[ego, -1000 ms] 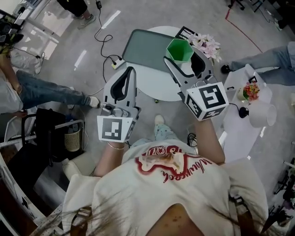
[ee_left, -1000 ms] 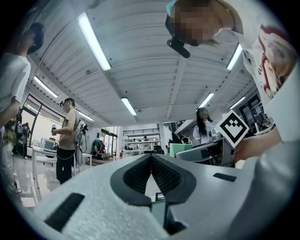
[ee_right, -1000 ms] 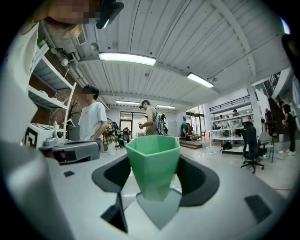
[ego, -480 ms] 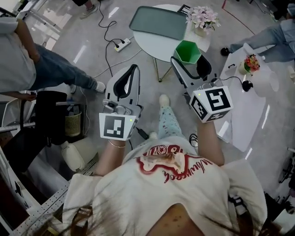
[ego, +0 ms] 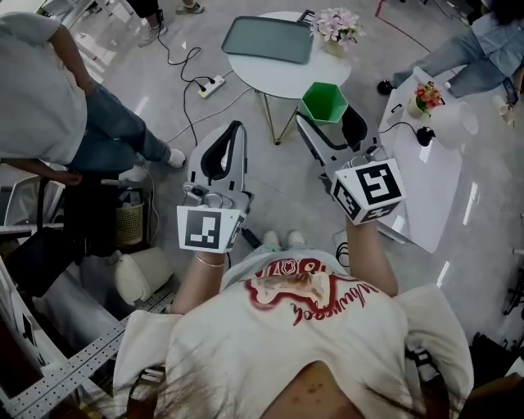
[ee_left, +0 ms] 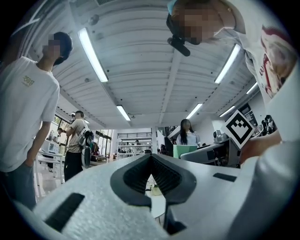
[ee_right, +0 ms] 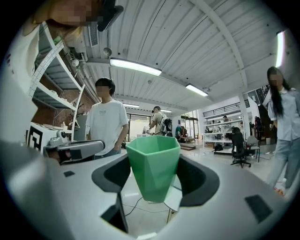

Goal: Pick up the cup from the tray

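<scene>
Grey polished floor (ego: 270,176), open workshop hall: it now lies under both tools, where a second ago the table top was beneath the right one.

Item 1, green faceted cup (ego: 323,102): pinched between the jaws of my right gripper (ego: 325,116), upright, mouth up, clear of every surface. In the right gripper view the cup (ee_right: 153,159) sits between the two dark pads, one pad against each flank.

Item 2, grey-green tray (ego: 270,38): bare, on the round white table (ego: 246,69), well ahead of the right gripper and a little to its left. A second back the cup hung over the table just beside this tray. Half a second back it was already past the table edge. Now table and tray lie farther ahead still.

Item 3, left gripper (ego: 232,131): jaws pressed together on nothing, carried beside the right gripper, level with it.

Item 4, pink flower pot (ego: 336,24): on the table, beyond the cup.

Assessment: I judge the pickup complete. The cup is off the tray and travelling with me, and the grip looks square. What remains is to keep it upright.
</scene>
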A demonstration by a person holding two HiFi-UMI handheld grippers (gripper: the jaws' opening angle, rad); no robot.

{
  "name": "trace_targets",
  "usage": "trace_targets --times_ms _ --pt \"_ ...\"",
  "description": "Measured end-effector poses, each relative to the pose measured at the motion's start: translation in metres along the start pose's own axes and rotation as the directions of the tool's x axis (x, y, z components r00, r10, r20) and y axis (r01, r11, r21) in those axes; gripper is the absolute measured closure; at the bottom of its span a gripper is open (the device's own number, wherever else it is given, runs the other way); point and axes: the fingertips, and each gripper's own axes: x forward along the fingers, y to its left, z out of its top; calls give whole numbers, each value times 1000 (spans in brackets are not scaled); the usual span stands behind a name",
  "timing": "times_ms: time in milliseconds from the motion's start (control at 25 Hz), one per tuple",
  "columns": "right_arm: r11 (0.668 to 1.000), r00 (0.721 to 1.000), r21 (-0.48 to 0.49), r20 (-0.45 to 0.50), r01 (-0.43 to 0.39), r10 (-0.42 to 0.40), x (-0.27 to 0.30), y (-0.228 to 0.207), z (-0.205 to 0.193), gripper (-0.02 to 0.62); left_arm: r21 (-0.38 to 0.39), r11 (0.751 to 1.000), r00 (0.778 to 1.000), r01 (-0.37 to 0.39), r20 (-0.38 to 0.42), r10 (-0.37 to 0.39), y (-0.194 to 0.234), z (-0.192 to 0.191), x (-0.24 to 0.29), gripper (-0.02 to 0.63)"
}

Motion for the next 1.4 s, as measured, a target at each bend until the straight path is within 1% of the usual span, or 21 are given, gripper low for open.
trace_targets --times_ms 240,440,600,960,1400 --pt "1000 1000 -3 11 -6 6 -8 1 6 284 -1 1000 1000 2 21 -2 -9 9 -2 592" --pt "1000 1000 -6 8 1 -1 -22 -10 3 284 -15 1000 1000 5 1 -5 -27 5 2 592" --pt "1000 1000 -17 -5 8 -8 -30 -14 0 284 -8 1000 1000 14 1 -14 -39 9 5 592" --pt "1000 1000 -25 15 15 -15 -43 -5 5 284 3 1000 1000 19 20 -19 -45 20 -7 592" --pt "999 999 -34 37 16 -15 -47 -9 13 284 5 1000 999 26 23 -26 -54 25 -4 592"
